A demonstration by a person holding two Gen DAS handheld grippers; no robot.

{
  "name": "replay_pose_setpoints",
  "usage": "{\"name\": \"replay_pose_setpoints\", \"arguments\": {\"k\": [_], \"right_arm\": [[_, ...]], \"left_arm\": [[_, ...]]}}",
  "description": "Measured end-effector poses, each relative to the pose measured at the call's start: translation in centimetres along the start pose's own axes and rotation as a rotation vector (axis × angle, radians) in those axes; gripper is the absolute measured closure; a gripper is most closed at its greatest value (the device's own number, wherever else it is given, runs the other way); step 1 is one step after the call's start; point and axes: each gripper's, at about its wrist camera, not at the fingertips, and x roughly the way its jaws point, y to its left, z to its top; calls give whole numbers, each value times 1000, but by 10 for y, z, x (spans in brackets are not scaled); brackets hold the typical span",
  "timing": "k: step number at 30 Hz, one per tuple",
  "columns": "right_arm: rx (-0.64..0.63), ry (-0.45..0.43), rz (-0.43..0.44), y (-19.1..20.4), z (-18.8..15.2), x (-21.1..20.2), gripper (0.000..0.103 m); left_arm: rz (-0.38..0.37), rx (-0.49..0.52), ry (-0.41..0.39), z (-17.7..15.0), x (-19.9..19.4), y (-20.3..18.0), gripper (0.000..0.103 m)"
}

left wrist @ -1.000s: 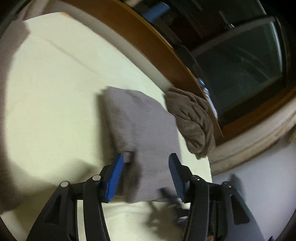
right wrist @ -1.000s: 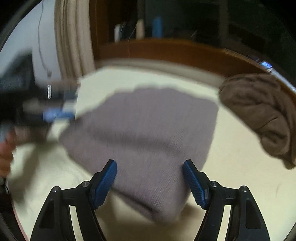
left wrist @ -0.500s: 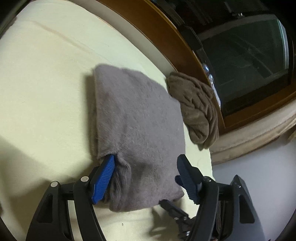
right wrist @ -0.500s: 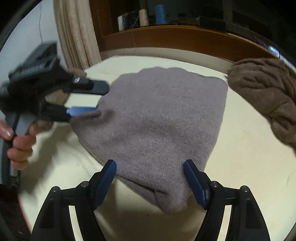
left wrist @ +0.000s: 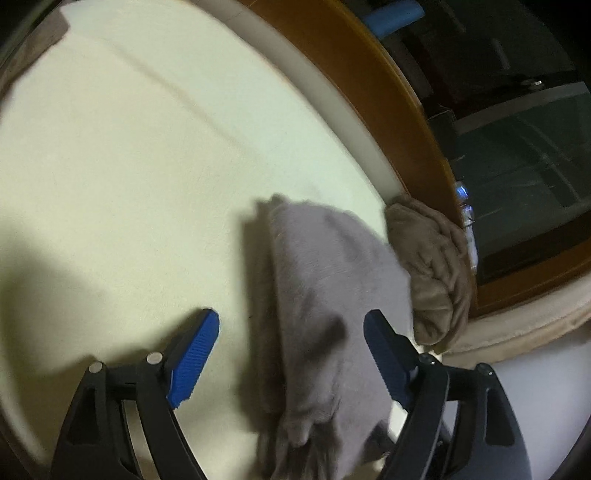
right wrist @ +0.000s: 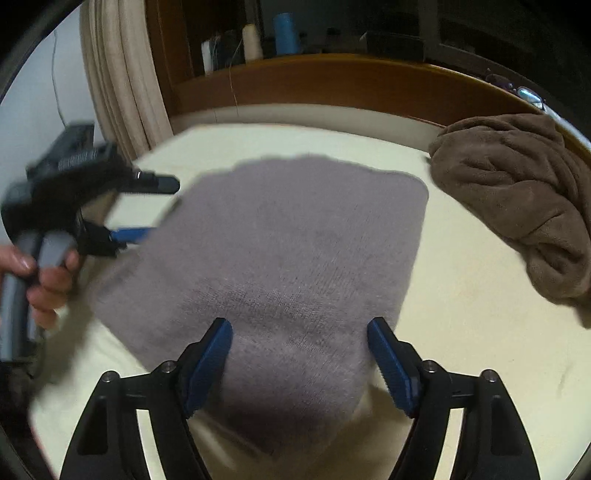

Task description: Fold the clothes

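A folded grey knit garment [right wrist: 295, 258] lies on the cream surface [right wrist: 461, 332]; it also shows in the left wrist view [left wrist: 332, 314]. My left gripper [left wrist: 291, 332] is open, its jaws wide, with the garment's near edge between the fingers and nearer the right one. In the right wrist view it [right wrist: 147, 206] sits at the garment's left edge, held by a hand. My right gripper [right wrist: 299, 332] is open, its blue pads either side of the garment's near corner.
A crumpled brown garment [right wrist: 528, 206] lies at the far right against the wooden rim [right wrist: 332, 81]; it also shows in the left wrist view [left wrist: 432, 266]. A beige curtain [right wrist: 122, 85] hangs at the left. Thread spools [right wrist: 284, 33] stand on the ledge.
My left gripper has swung left and pulled back, so the grey garment now sits toward its right finger. The right gripper has barely moved over the garment's near corner.
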Motion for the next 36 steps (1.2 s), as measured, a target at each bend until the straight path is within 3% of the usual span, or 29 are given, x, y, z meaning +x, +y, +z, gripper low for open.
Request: {"name": "replay_pose_setpoints", "arguments": {"k": [5, 11, 17, 22, 32, 36], "right_arm": [[12, -16, 46, -10, -3, -11, 18], [285, -67, 193, -69, 14, -19, 18], [531, -52, 353, -126, 19, 5, 18], [571, -10, 414, -128, 26, 30, 18], [550, 32, 504, -108, 41, 52, 18], [555, 30, 496, -112, 41, 56, 18]], "left_arm": [[-9, -6, 38, 7, 6, -4, 9], [-49, -14, 98, 13, 19, -13, 7], [-84, -10, 145, 17, 30, -19, 4], [-113, -21, 168, 23, 35, -18, 1], [-114, 61, 217, 22, 44, -31, 1], [-119, 61, 221, 25, 42, -27, 1]]}}
